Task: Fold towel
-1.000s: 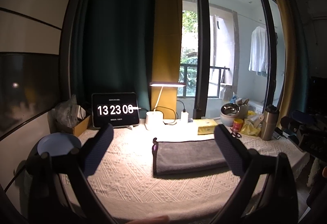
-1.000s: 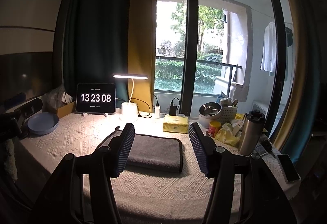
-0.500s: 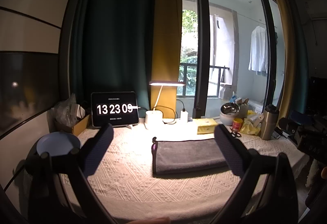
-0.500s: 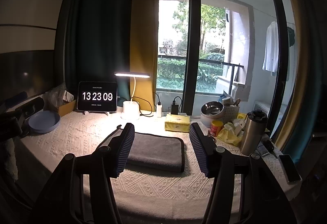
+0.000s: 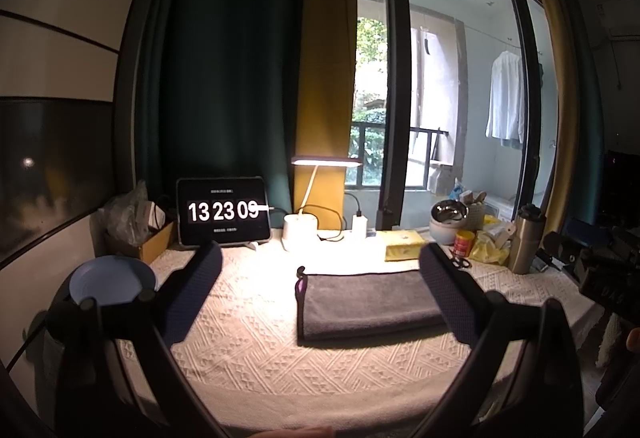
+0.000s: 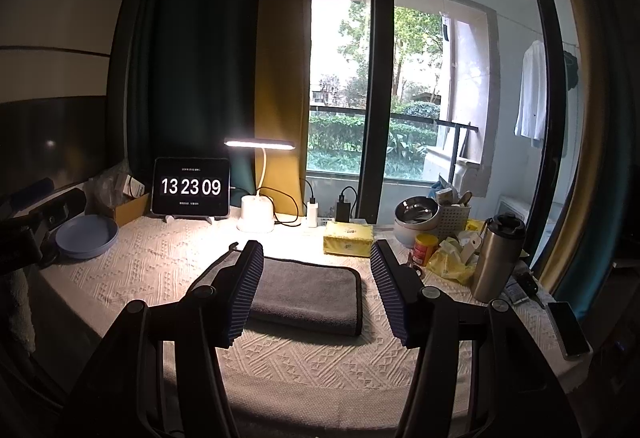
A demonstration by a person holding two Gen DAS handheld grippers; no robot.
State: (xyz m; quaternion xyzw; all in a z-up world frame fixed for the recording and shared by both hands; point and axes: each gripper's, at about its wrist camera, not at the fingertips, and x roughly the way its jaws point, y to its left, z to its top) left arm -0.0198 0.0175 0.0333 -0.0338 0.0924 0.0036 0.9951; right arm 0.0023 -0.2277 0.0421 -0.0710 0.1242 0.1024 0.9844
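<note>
A grey towel (image 5: 366, 304) lies folded into a flat rectangle on the white patterned tablecloth (image 5: 256, 350); it also shows in the right wrist view (image 6: 306, 294). My left gripper (image 5: 320, 266) is open and empty, held back from the table above its near edge, with the towel between its fingers in view. My right gripper (image 6: 316, 258) is open and empty, held above the near edge, with the towel seen between its fingers. Neither gripper touches the towel.
At the back stand a tablet clock (image 6: 191, 187), a lit desk lamp (image 6: 258, 214) and a yellow tissue box (image 6: 348, 238). A blue plate (image 6: 86, 241) lies left. A steel bottle (image 6: 496, 258), bowl (image 6: 414, 216), red can (image 6: 424, 249) and phone (image 6: 568, 328) crowd the right.
Both grippers stay open and nearly still. The right wrist view has shifted slightly. The towel has not moved.
</note>
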